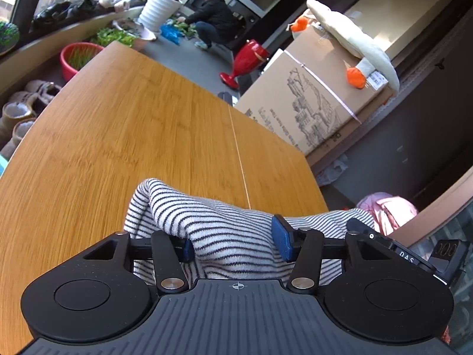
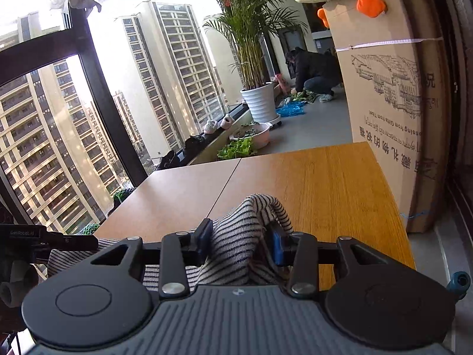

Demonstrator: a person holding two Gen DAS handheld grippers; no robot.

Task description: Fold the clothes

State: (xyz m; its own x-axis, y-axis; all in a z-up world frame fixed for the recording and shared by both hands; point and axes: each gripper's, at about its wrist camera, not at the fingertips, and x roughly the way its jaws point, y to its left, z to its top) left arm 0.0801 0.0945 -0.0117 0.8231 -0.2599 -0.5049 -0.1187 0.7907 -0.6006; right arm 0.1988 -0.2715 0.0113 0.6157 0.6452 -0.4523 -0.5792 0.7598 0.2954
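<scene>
We see one wooden table [image 1: 118,136], two boards joined at a seam. One cardboard box [image 1: 310,103] stands beside it, one plush goose [image 1: 348,38] on top. One striped garment [image 1: 224,230], bunched at the near table edge, spans both tongs. Left gripper [image 1: 235,244] grasps a fold of it; right gripper [image 2: 241,244] likewise pinches striped cloth

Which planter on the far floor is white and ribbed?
The tall planter holding the palm; the red basin and pink basin are low bowls.
</scene>
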